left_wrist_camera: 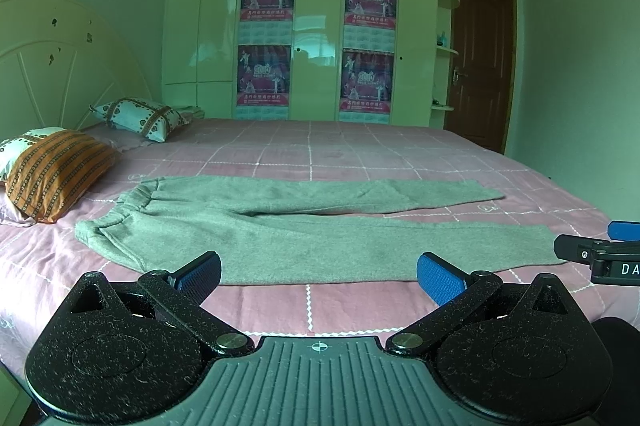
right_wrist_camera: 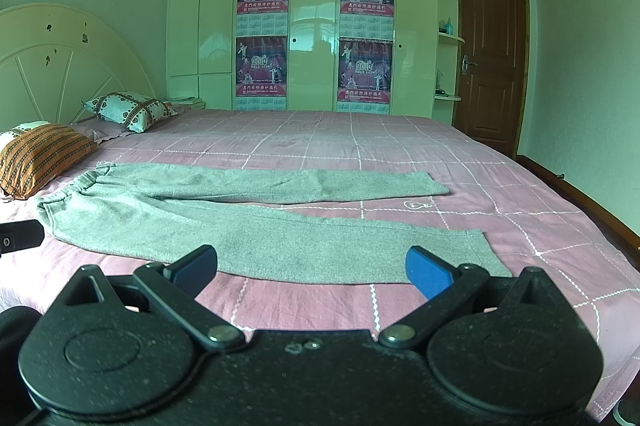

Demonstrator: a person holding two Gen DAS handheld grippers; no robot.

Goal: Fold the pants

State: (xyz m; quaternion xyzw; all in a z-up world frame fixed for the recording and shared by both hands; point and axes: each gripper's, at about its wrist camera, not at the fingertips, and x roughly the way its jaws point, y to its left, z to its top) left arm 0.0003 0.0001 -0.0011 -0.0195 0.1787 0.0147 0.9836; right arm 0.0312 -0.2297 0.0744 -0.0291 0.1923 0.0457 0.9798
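Nothing of the fold looks done yet: the grey pants lie spread flat on the bed, waistband toward the headboard end beside the orange striped pillow, both legs running out toward the foot of the bed and slightly parted in a narrow V. The near leg lies along the near edge of the bed, its hem reaching toward the near foot corner; the far leg sits further in, toward the middle of the bed. The left hand-held gripper hovers just short of the near leg's edge with its jaws wide apart and nothing between them; the right hand-held gripper hovers likewise over the near leg closer to the hem, jaws apart and empty. By my reading every step remains: bringing one leg onto the other, then folding the length. There is plenty of bare pink checked sheet beyond the far leg and toward the foot, so a fold away from the near edge has room; the pillows crowd only the headboard end
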